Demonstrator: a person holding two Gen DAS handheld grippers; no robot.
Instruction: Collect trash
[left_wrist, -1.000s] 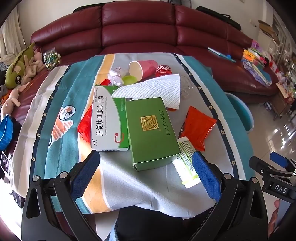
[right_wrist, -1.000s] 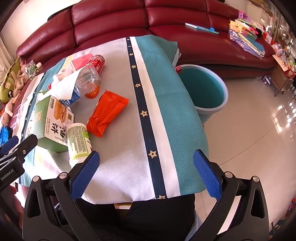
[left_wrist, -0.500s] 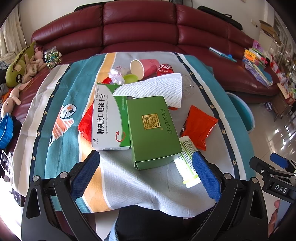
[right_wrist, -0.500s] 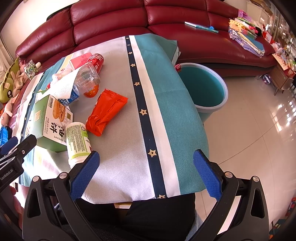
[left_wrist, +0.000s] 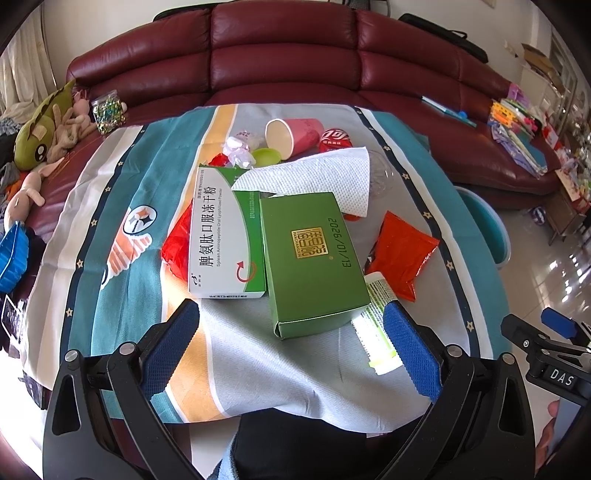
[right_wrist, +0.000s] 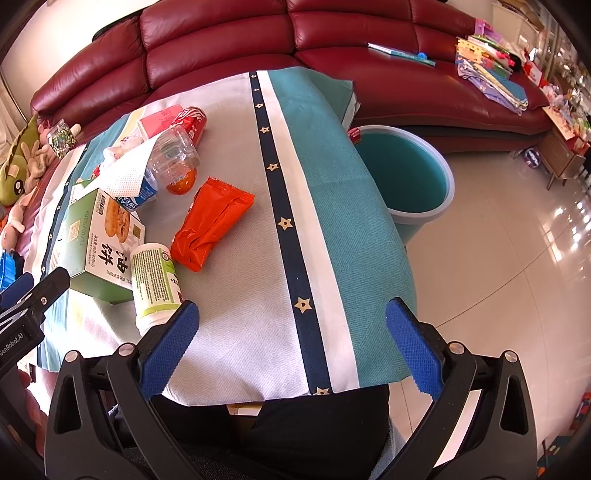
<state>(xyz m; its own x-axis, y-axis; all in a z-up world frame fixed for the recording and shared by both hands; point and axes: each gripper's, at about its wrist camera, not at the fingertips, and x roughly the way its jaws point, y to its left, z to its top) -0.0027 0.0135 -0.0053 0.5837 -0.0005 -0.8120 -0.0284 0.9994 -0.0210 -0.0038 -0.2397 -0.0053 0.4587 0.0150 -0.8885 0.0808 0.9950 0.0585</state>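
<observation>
Trash lies on a striped tablecloth (left_wrist: 110, 206): a green box (left_wrist: 314, 258), a white and green medicine box (left_wrist: 221, 236), a paper towel (left_wrist: 314, 177), an orange snack bag (left_wrist: 400, 254), a white bottle (left_wrist: 375, 325), a pink paper cup (left_wrist: 291, 134) and a red can (left_wrist: 334, 138). My left gripper (left_wrist: 291, 347) is open and empty, just in front of the green box. My right gripper (right_wrist: 291, 347) is open and empty over the table's near edge, right of the bottle (right_wrist: 153, 282) and the snack bag (right_wrist: 212, 227). A teal bin (right_wrist: 406, 177) stands on the floor to the right.
A dark red sofa (left_wrist: 280, 62) runs behind the table, with plush toys (left_wrist: 40, 133) at its left end and books and papers (right_wrist: 491, 77) at its right end. A clear plastic bottle (right_wrist: 173, 155) lies by the paper towel. Shiny tiled floor (right_wrist: 509, 236) is on the right.
Both grippers stayed open. The left wrist view has drifted slightly back and up; the right wrist view has shifted slightly forward over the table.
</observation>
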